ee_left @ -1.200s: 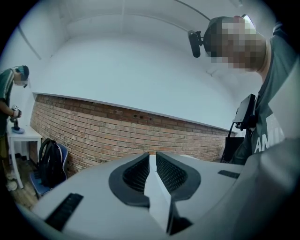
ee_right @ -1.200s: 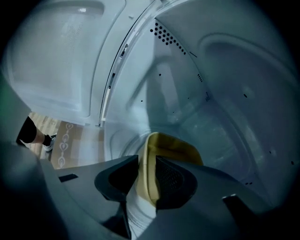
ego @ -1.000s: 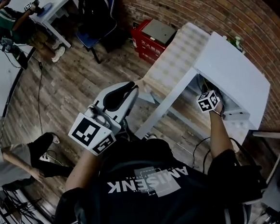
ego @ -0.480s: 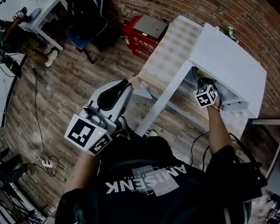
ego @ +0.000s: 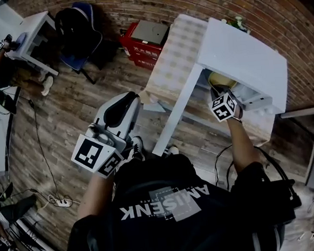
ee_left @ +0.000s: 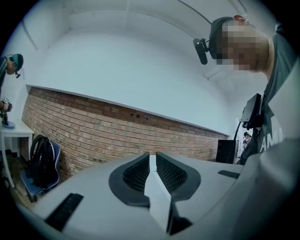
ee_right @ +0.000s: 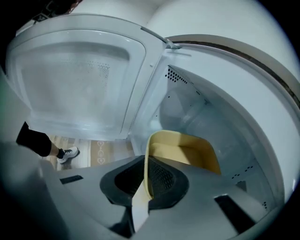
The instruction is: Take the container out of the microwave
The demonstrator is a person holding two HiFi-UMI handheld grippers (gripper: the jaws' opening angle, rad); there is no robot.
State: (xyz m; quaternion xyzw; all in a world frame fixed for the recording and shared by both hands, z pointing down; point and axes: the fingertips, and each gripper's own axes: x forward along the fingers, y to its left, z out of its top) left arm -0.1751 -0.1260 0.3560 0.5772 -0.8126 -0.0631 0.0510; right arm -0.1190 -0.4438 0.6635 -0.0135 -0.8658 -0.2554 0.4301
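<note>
Yellow container (ee_right: 187,154): R gripper (ee_right: 146,177) just closed on rim in microwave (ee_right: 211,117), door (ee_right: 79,84) open; L gripper (ee_left: 151,171) closed.

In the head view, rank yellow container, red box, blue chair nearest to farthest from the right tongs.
1. Yellow container: right tongs have just closed on its rim.
2. Red box, on the floor, left.
3. Blue chair, farthest left.

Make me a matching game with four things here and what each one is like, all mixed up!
Things:
1 container
2 microwave door
3 left gripper
4 right gripper

What they are like:
a shut on nothing
b yellow
c swung open
d pinching the container's rim

Pairs: 1-b, 2-c, 3-a, 4-d.
The right gripper's jaws have just been closing, with that rim between them.
</note>
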